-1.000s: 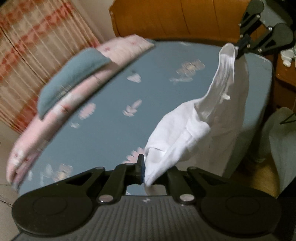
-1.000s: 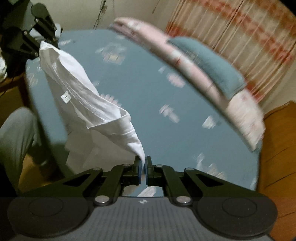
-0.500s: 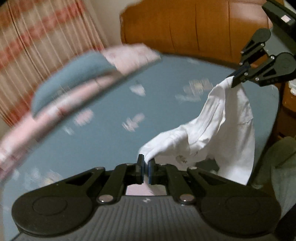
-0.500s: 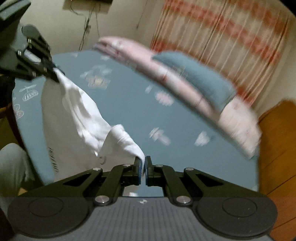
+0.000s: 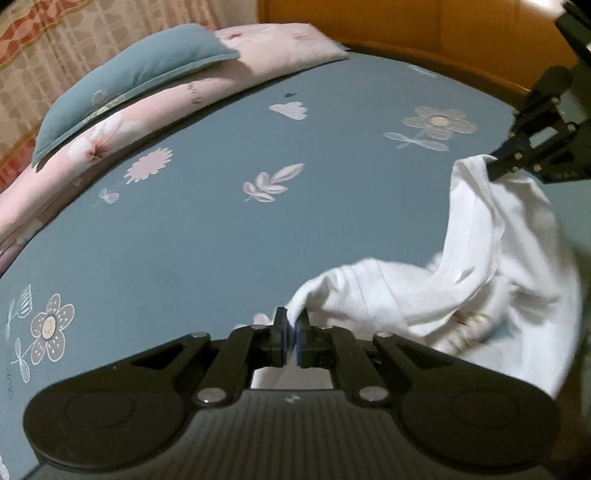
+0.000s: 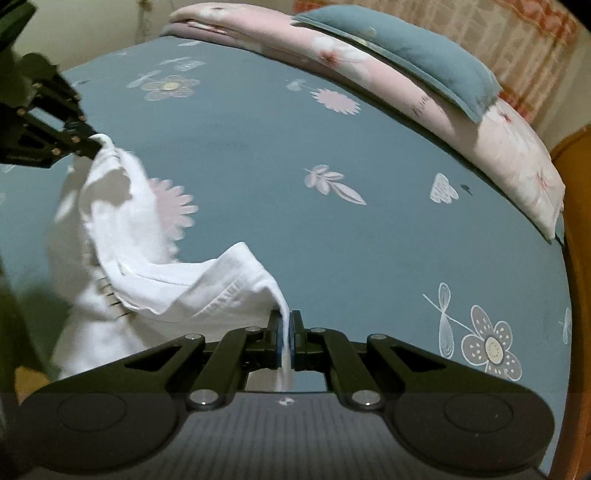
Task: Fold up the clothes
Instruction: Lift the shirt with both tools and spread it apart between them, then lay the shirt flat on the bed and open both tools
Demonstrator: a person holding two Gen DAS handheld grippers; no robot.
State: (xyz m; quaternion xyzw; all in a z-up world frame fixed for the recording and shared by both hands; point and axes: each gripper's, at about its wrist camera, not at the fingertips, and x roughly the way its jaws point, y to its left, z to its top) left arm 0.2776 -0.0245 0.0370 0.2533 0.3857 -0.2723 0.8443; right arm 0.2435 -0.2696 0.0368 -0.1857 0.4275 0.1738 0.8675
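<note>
Both grippers, left [image 5: 291, 334] and right [image 6: 284, 334], are clamped on separate edges of the white shirt [image 5: 480, 266], so it sags between them above the bedsheet [image 5: 221, 240], probably to spread it flat.

Blue floral bed [image 5: 207, 236], perhaps wooden headboard [image 5: 424, 33].

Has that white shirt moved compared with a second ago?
Yes. The white shirt, pinched by both the left gripper and right gripper, has come down toward the blue bedsheet, hanging lower and slacker.
</note>
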